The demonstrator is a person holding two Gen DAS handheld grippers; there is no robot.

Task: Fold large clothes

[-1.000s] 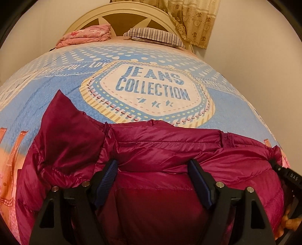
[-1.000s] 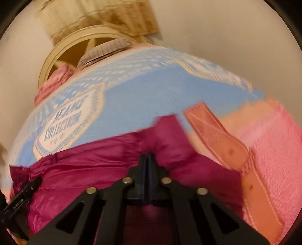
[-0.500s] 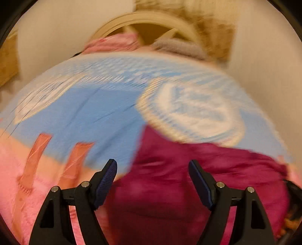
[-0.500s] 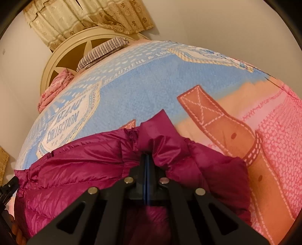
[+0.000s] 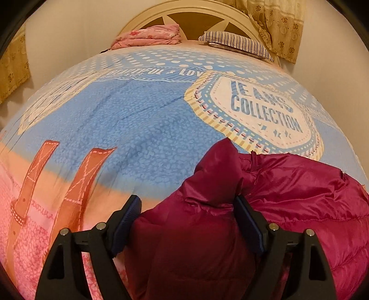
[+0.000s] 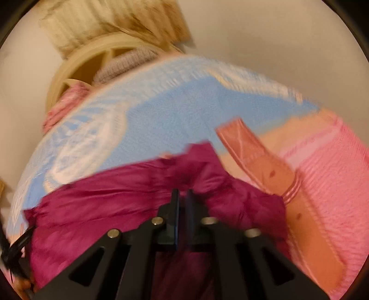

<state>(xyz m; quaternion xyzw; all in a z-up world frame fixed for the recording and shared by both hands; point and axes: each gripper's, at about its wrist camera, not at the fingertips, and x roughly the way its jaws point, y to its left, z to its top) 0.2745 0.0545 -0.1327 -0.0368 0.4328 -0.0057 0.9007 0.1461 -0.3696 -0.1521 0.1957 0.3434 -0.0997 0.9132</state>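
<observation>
The magenta puffer jacket (image 5: 288, 196) lies bunched at the near end of the bed (image 5: 143, 129), on a printed blue and pink bedspread, so that the broad flat bedspread beyond it stays free for laying the folds out. In the left wrist view the left gripper (image 5: 186, 223) stands with its jaws wide, straddling a raised hump of the jacket's outer edge. The jaws have just been opening a little further; padded cloth sits between them, and the right-hand pad looks to touch it while the left-hand one stands clear. That reads as lining up for a bite on this end, not a grip.

The right wrist view is blurred. The right gripper (image 6: 182, 203) has its jaws narrow with a thin gap showing, and they have just been opening from a closed pinch. Jacket cloth rises right at the tips, but whether any is caught in the gap I cannot tell; it looks like a letting go at the other end.

A folded pink blanket (image 5: 150, 38) and a striped pillow (image 5: 235, 43) rest by the headboard (image 5: 196, 18), well apart from the work.
</observation>
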